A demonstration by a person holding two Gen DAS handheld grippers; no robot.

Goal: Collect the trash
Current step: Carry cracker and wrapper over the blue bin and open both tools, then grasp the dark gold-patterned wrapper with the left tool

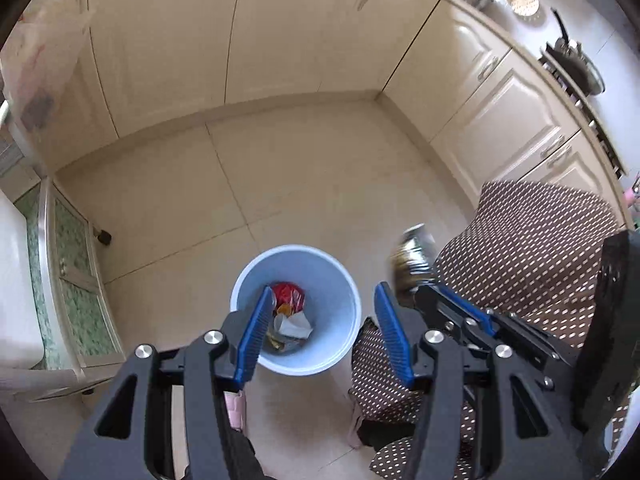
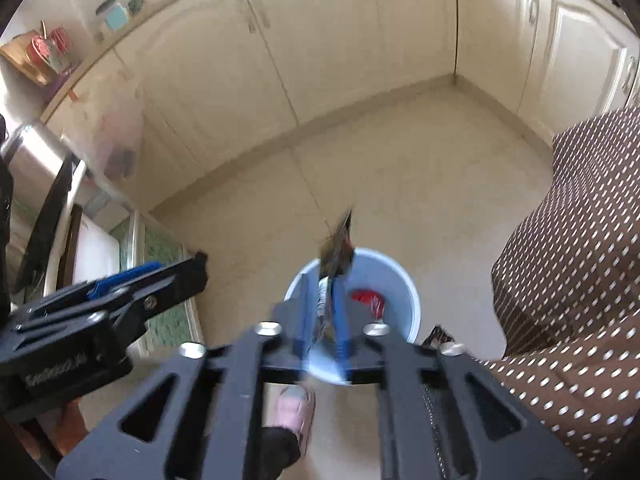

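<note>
Now counting two grippers, one bin, one wrapper in the air and a small heap of trash lower down.

Hanging over the floor (image 1: 304, 168) with the left gripper (image 1: 324, 292), fingers spread wide, released, holding nothing. Showing the pale blue bin (image 1: 237, 292) through that gap, standing upright on the tiles, well below the fingertips. Lying at its bottom: one red crumpled piece (image 1: 286, 292), one white piece (image 1: 294, 324) just beside it, and some yellowish scraps too small to count.

Pointing steeply down with the right gripper (image 2: 322, 280), just beside the left one, above the near side of the same bin. Standing slightly parted with its blue pads (image 2: 340, 320), so looking released rather than clenched, though blurring a good deal. Sitting between those pads: the dark, shiny wrapper (image 2: 338, 248), edge-on, running along the fingers and sticking out past their tips, its upper end over the bin's far rim. Not yet lying with the other trash.

Also showing one pink slipper (image 2: 294, 408) under the right gripper, brown dotted cloth (image 1: 520, 240) on the person at the right, and cream cabinets (image 1: 280, 40) lining two sides of the room.
</note>
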